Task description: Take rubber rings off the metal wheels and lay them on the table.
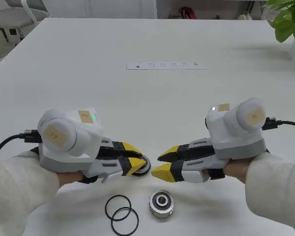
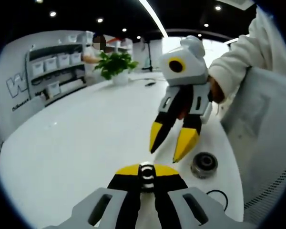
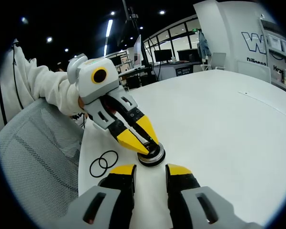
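Note:
My left gripper [image 1: 137, 160] is shut on a metal wheel [image 1: 144, 165] just above the white table; in the left gripper view the wheel [image 2: 146, 176] sits edge-on between the yellow tips. My right gripper [image 1: 160, 165] faces it from the right, open, tips a short way from the wheel. In the right gripper view its own jaws [image 3: 151, 171] stand apart below the held wheel [image 3: 151, 155]. A second metal wheel [image 1: 161, 204] lies flat near the front edge. Two black rubber rings [image 1: 121, 214] lie overlapping to its left.
A white power strip [image 1: 167, 65] lies across the middle of the table [image 1: 137, 103]. A green plant [image 1: 287, 19] stands at the far right corner. An office chair [image 1: 14, 17] stands beyond the far left edge. A mesh chair back [image 3: 38, 157] shows near the table's front.

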